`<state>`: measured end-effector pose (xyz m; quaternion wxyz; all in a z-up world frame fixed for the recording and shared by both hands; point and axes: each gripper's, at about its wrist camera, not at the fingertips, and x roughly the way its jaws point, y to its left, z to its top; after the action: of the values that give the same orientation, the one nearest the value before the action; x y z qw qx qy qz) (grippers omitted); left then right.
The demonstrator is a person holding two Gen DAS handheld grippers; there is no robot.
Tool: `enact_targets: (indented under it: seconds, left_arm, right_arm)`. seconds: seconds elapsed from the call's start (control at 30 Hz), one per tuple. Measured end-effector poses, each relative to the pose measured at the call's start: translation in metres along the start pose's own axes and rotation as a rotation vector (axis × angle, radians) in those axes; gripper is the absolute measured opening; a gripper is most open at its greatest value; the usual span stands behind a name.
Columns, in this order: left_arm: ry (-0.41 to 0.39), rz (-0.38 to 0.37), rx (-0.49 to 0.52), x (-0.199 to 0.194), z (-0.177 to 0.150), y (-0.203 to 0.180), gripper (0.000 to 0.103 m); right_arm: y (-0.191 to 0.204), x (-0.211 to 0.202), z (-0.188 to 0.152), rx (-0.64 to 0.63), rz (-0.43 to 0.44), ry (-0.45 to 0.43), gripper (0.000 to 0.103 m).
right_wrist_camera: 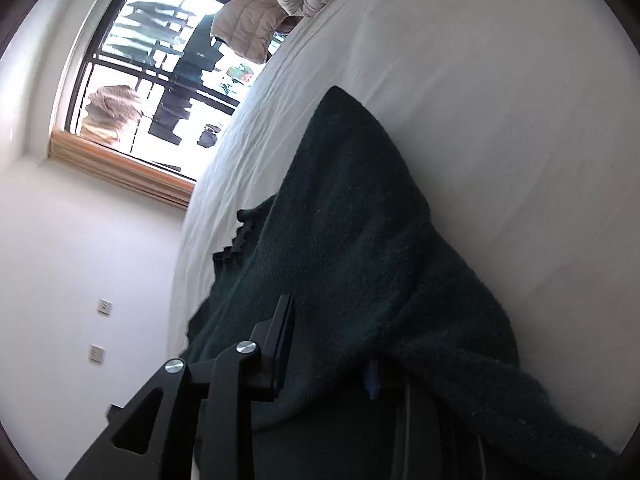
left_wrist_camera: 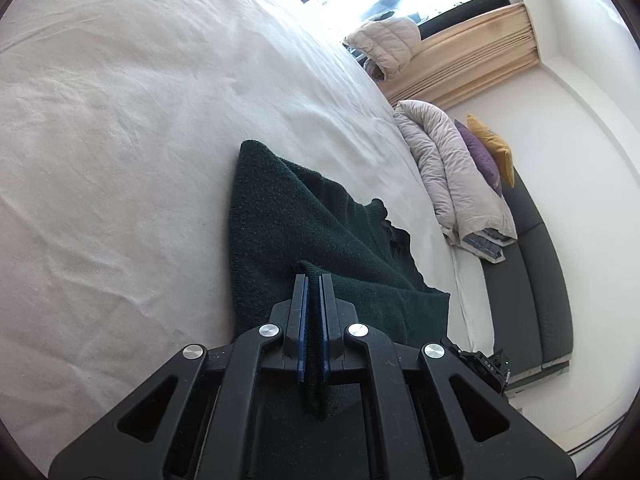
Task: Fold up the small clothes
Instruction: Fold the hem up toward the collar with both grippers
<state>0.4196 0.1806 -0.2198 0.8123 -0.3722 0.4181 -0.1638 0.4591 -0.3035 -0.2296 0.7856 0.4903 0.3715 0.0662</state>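
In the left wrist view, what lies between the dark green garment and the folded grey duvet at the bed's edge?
Only bare white sheet. The left wrist view shows the garment and the duvet apart, with nothing lying on the stretch between them.

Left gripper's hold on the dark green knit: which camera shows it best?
Left wrist view. There the left gripper is shut on a fold of the dark green knit garment, with both blue pads visible. The right wrist view shows the garment draped over the right gripper, but nothing of the left gripper.

daylight from window (right_wrist_camera: 160,80) | glare blown out | fisheye edges vignetted | sharp
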Motion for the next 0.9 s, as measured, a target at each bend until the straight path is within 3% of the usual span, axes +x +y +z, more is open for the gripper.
enact_targets:
  seconds: [0.1, 0.2, 0.23, 0.33, 0.37, 0.47, 0.6, 0.73, 0.8, 0.9]
  left_arm:
    - [0.0, 0.06, 0.018, -0.003, -0.002, -0.012, 0.005]
    - [-0.02, 0.123, 0.055, -0.01, -0.009, -0.022, 0.011]
    - [-0.017, 0.136, 0.075, -0.011, -0.011, -0.027, 0.022]
    - [-0.009, 0.123, 0.141, -0.011, -0.021, -0.05, 0.08]
    - [-0.012, 0.124, 0.168, -0.011, -0.023, -0.058, 0.083]
    - [0.048, 0.163, 0.207, 0.004, -0.023, -0.069, 0.083]
    - [0.091, 0.166, 0.175, 0.025, -0.021, -0.065, 0.078]
    - [0.117, 0.187, 0.141, 0.043, -0.008, -0.062, 0.033]
    - [0.137, 0.2, 0.152, 0.053, -0.004, -0.062, 0.03]
    - [0.142, 0.216, 0.166, 0.058, -0.003, -0.06, 0.013]
  right_arm:
    - [-0.003, -0.003, -0.001, 0.03, 0.038, 0.0, 0.037]
    - [0.001, -0.005, -0.006, 0.026, 0.063, 0.02, 0.046]
    - [0.002, -0.006, -0.008, 0.027, 0.07, 0.024, 0.049]
    - [0.004, -0.005, -0.013, 0.024, 0.079, 0.036, 0.052]
    - [0.005, -0.003, -0.014, 0.021, 0.076, 0.036, 0.052]
    - [0.008, -0.001, -0.014, 0.02, 0.077, 0.035, 0.052]
    - [0.005, -0.003, -0.014, 0.031, 0.089, 0.038, 0.051]
    - [0.003, -0.003, -0.013, 0.029, 0.092, 0.035, 0.051]
    - [0.002, -0.005, -0.012, 0.036, 0.103, 0.029, 0.051]
    - [-0.002, -0.003, -0.009, 0.065, 0.124, 0.017, 0.051]
